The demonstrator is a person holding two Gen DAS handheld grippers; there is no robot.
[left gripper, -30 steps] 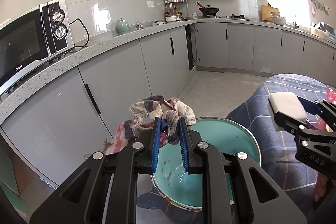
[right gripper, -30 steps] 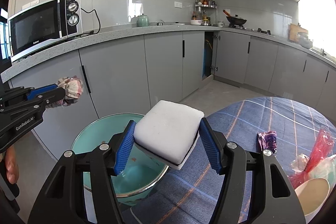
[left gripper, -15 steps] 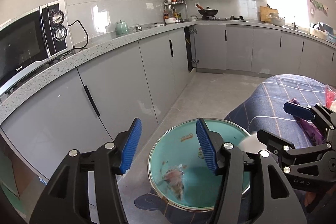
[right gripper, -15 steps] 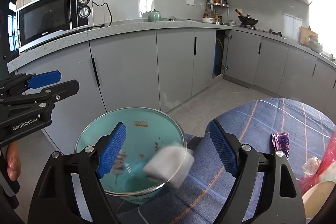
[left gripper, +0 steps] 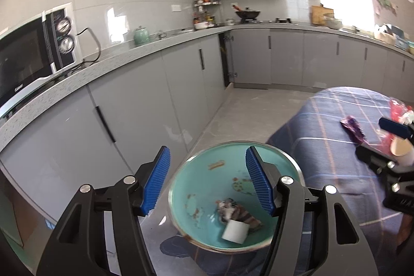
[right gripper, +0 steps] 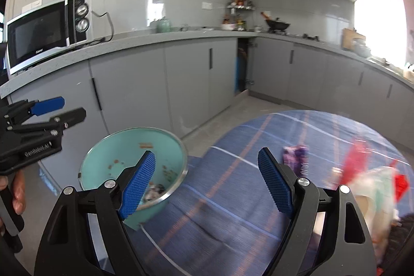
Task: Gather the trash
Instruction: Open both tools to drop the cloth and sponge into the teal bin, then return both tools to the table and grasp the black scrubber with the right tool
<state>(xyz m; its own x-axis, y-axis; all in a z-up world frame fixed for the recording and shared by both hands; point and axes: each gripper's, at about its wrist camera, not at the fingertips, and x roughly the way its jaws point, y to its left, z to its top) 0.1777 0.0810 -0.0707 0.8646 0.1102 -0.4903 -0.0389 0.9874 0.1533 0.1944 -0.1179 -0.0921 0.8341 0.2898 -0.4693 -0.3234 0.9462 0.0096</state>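
The left hand-held gripper (left gripper: 207, 181) is opening, empty, above the teal bin (left gripper: 196, 188); the white sponge (left gripper: 235, 231) and the checked rag (left gripper: 236, 211) lie below inside. The right hand-held gripper (right gripper: 207, 183) stands released, empty.

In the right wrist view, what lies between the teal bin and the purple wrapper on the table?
Only bare blue plaid tablecloth lies between the teal bin and the purple wrapper, as the right wrist view shows.

Teal bin (left gripper: 207, 180); blue plaid tablecloth (right gripper: 233, 198); white sponge (left gripper: 235, 231)
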